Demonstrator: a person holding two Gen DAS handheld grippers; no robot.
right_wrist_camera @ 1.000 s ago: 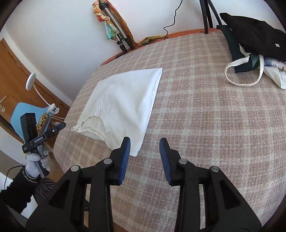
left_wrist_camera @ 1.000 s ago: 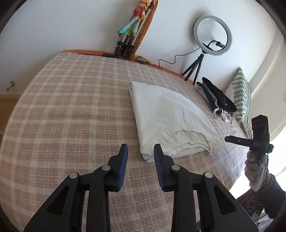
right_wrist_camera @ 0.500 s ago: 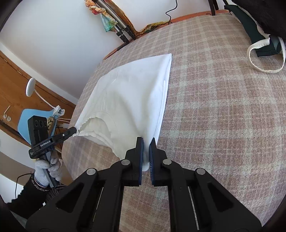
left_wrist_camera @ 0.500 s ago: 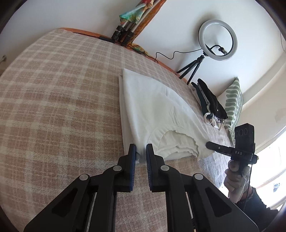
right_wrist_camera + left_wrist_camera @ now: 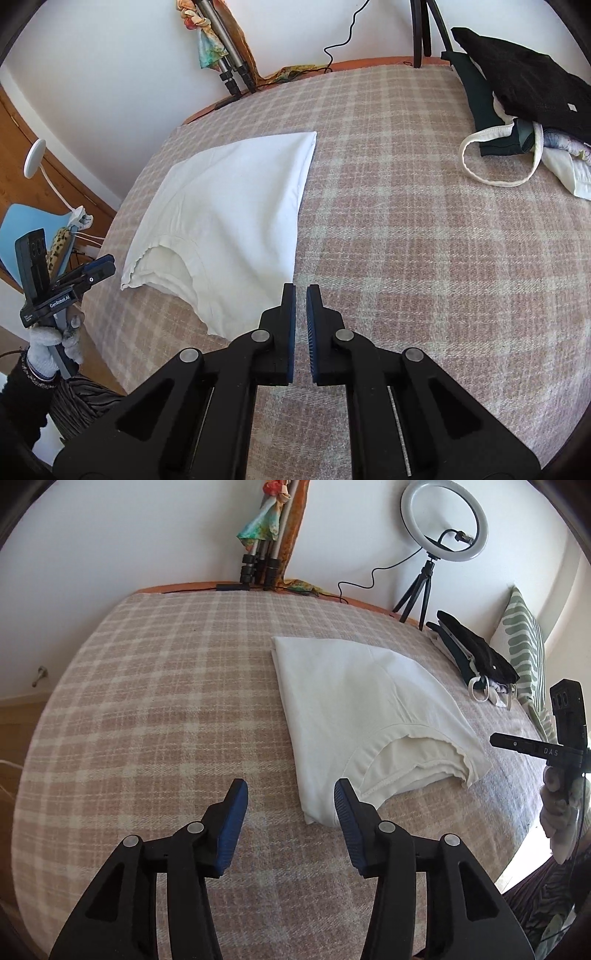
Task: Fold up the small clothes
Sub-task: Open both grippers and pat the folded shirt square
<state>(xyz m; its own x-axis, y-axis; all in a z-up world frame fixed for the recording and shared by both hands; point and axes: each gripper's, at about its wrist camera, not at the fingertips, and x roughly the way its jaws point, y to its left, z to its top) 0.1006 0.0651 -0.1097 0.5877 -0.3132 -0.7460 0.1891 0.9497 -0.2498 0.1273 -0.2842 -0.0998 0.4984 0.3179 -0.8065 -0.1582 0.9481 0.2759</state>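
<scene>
- The left gripper (image 5: 290, 794) hovers above the plaid bed (image 5: 166, 709), its jaws parting with nothing between them.
- The folded white shirt (image 5: 362, 709) lies just ahead and to its right; the near corner sits beside the right blue pad.
- The right gripper (image 5: 301, 299) is pinched nearly closed on nothing, and the shirt's near corner lies just to its left.
- A pile of dark clothes (image 5: 524, 92) lies well apart, at the far right of the bed.
</scene>
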